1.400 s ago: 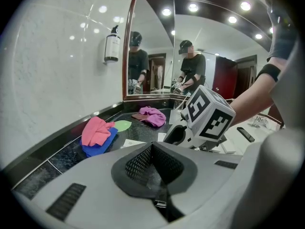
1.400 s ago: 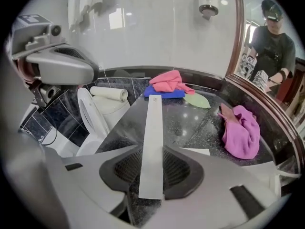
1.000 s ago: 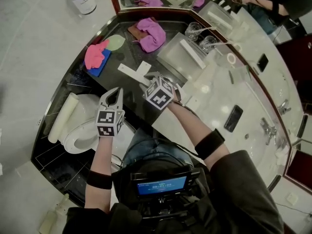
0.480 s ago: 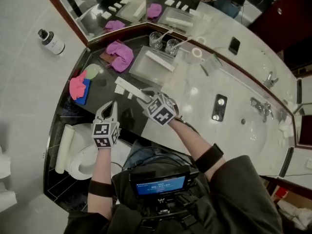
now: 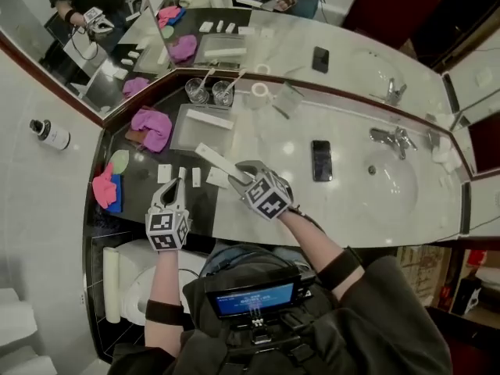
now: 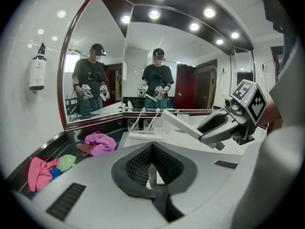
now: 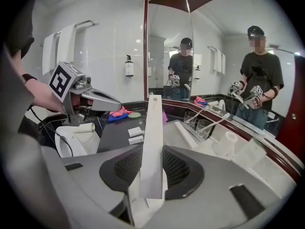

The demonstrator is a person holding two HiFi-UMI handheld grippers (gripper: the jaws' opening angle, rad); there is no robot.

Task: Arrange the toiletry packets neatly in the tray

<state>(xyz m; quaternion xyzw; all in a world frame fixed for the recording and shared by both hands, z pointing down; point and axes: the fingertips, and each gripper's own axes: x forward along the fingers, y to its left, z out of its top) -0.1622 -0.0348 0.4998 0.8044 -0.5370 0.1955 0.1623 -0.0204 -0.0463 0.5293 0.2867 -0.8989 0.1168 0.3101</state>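
My right gripper [image 5: 242, 170] is clamped on a long white packet [image 5: 215, 159]. The pads pinch its flat faces close to one end, so most of the strip juts out past the jaws. It hangs in the air just short of the tray [image 5: 187, 137], on the tray's near side. I think gripping it by the end makes sense, because the free length can go down into the tray first without the jaws fouling the rim.

Another long packet [image 5: 209, 119] already lies inside the tray along its far edge. That gives me a line to match, and I judge the held one belongs parallel to it, toward the near side.

My left gripper [image 5: 173, 187] is closed on nothing, jaws fully together. It sits further out from the tray's near-left corner, over the dark counter. It seems parked there to keep out of the right gripper's way.

Three small packets [image 5: 180, 175] lie flat on that dark counter, beside the tray's near-left corner and apart from it. They are not yet in the tray, so they are probably next.
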